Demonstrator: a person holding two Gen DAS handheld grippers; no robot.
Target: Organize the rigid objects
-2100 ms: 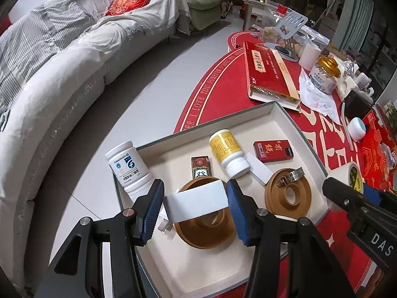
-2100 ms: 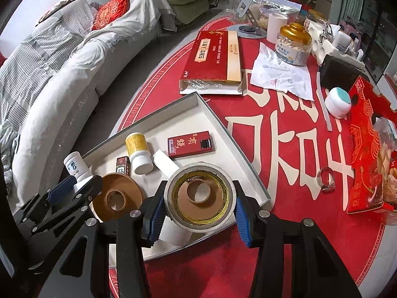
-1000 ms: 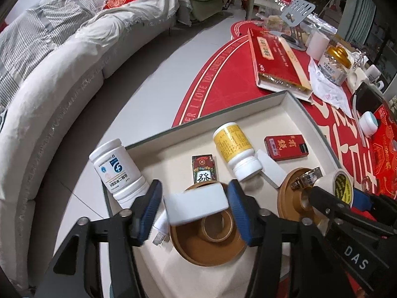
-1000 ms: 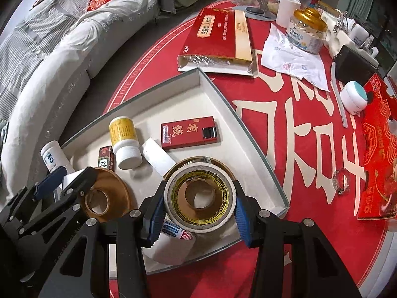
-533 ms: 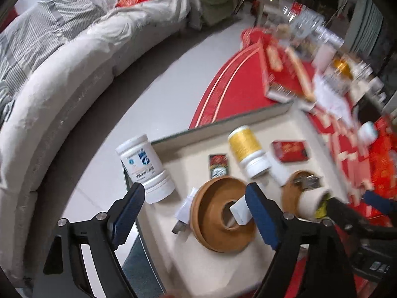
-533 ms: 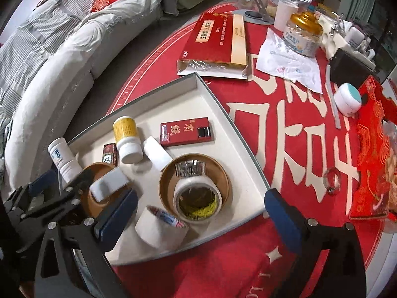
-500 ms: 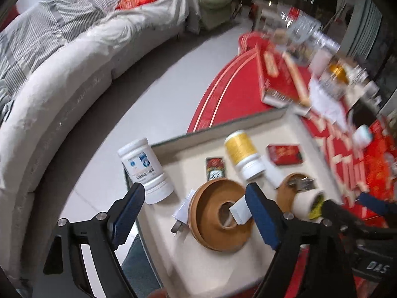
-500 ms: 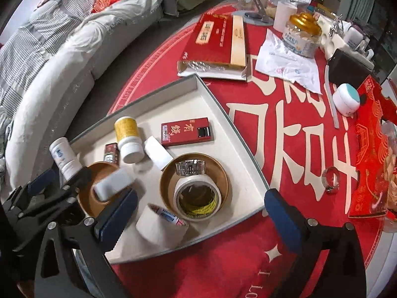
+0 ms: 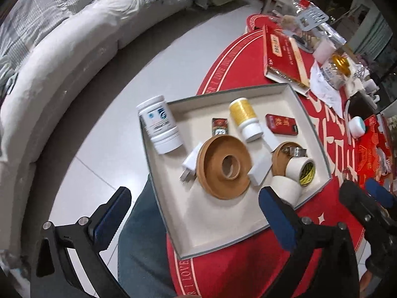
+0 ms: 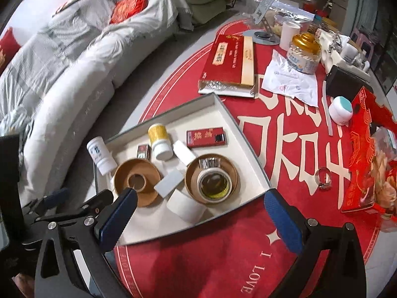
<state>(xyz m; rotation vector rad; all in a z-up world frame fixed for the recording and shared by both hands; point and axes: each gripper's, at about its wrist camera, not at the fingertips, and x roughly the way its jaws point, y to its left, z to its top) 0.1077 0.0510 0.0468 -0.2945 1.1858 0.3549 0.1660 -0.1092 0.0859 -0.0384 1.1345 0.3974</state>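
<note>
A shallow grey-edged tray sits on the red round table. In it lie two brown tape rolls, a white block leaning on the left roll, and a cream tape roll on the right one. A yellow bottle, a white bottle, a red box and a white roll are there too. My left gripper and right gripper are both open and empty, above the tray's near edge.
On the table outside the tray are a long red box, a gold-lidded jar, a white and teal pot, a metal clamp ring and a red gift box. A grey sofa curves along the left.
Both grippers opened and pulled back from the tray. The white block now lies against the left brown roll and the cream tape roll rests on the right brown roll.
</note>
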